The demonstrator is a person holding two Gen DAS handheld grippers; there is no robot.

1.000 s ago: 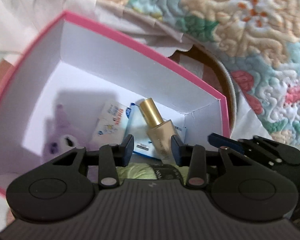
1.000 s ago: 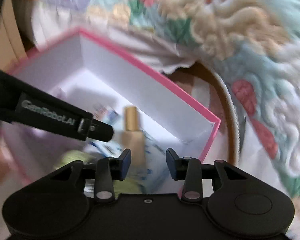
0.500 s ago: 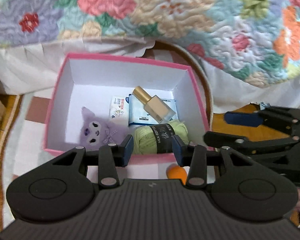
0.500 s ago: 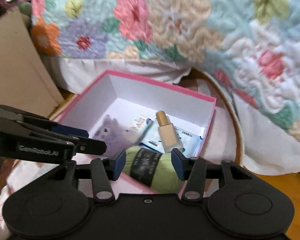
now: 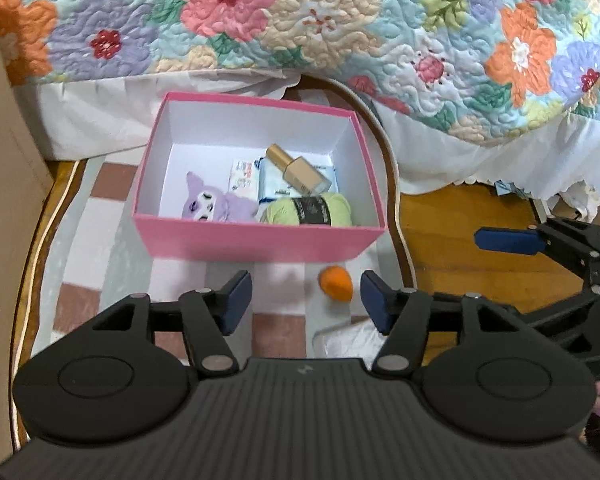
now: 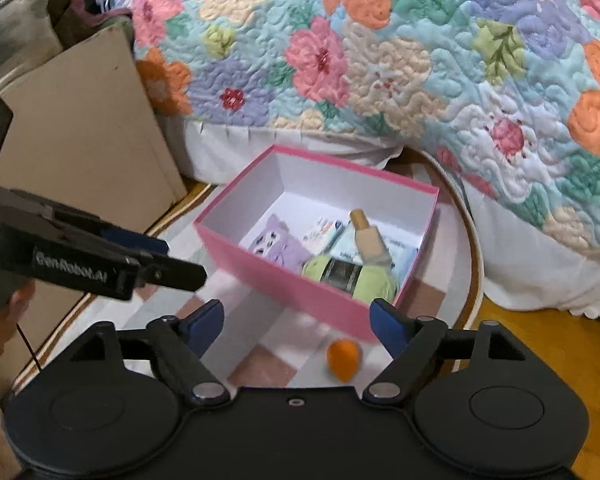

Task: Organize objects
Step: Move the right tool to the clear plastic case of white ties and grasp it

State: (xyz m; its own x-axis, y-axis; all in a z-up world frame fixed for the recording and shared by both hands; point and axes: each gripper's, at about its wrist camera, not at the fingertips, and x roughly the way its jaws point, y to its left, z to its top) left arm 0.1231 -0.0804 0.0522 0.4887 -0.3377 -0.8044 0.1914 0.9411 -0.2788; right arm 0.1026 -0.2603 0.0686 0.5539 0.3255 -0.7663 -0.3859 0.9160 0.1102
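Both grippers, left (image 5: 306, 300) and right (image 6: 296, 326), empty, jaws just spread wider. Orange sponge (image 5: 335, 283) lies on rug between the jaws, before the box (image 5: 256, 242). Looks light, soft; pinch its broad middle.

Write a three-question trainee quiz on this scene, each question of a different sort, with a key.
1. True or false: the orange egg-shaped item lies inside the pink box.
2. Which item leans on the blue packet in the box? A) yarn ball B) gold-capped bottle C) purple plush
3. Fill in: the left gripper and the right gripper both hold ____.

Key:
1. False; it lies on the checked mat in front of the box.
2. B
3. Nothing; both have just been opening and stand open, with nothing between the jaws.
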